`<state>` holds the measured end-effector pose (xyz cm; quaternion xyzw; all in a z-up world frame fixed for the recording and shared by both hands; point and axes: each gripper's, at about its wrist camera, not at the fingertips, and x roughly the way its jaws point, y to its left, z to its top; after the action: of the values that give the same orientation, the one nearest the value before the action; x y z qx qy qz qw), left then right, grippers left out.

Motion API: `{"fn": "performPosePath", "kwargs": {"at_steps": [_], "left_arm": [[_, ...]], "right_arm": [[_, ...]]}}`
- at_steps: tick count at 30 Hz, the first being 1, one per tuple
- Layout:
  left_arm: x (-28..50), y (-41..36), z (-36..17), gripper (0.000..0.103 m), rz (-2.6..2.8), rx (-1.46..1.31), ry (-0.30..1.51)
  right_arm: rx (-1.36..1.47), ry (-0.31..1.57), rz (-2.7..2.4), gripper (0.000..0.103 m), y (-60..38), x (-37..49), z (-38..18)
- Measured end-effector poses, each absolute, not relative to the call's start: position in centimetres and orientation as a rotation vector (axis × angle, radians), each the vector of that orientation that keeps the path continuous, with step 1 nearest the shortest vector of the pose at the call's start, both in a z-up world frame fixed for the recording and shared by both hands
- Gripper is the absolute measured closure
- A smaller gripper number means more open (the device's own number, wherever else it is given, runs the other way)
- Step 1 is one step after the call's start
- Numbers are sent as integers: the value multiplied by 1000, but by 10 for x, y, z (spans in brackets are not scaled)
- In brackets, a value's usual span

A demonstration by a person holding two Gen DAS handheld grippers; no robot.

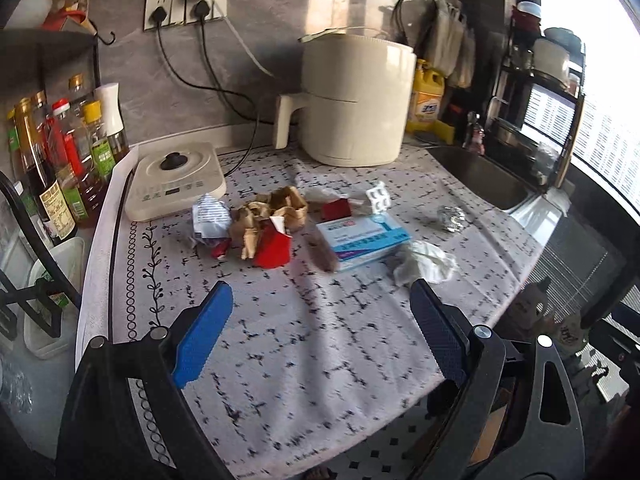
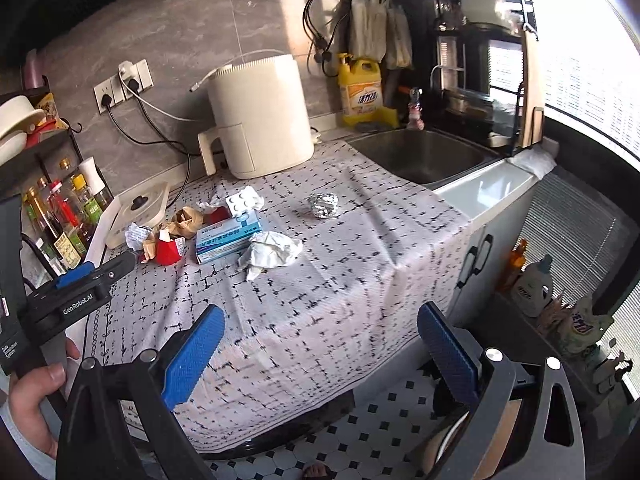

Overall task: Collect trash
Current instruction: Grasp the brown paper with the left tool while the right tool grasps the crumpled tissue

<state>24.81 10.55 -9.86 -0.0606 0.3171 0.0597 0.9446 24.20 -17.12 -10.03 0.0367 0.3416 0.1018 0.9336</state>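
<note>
My left fingers (image 1: 320, 320) are spread wide and empty above the near part of the counter (image 1: 320, 360), which a patterned cloth covers. From them, the trash runs left to right across the cloth: a striped wrapper (image 1: 210, 216) at eleven o'clock, then crumpled brown paper (image 1: 276, 208) with a red scrap (image 1: 274, 250) touching its near side, a blue box (image 1: 362, 240) at twelve to one o'clock, a pill blister (image 1: 379, 198) behind it, a white tissue (image 1: 424, 266) at the box's right end, and a foil ball (image 1: 450, 216) apart at two o'clock. My right fingers (image 2: 320, 344) are also parted and hold nothing, near the counter's front edge, the tissue (image 2: 272, 252) at eleven o'clock and the foil ball (image 2: 323, 204) at twelve.
</note>
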Motion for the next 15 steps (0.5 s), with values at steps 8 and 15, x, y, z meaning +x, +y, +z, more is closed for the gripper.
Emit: {"fn": "performPosePath", "kwargs": {"at_steps": [8, 15], "left_arm": [[287, 151, -113, 33, 140, -142, 677], [326, 174, -128, 72, 122, -145, 727]], "right_arm": [[72, 719, 208, 14, -135, 275, -110], [68, 727, 211, 18, -104, 303, -114]]}}
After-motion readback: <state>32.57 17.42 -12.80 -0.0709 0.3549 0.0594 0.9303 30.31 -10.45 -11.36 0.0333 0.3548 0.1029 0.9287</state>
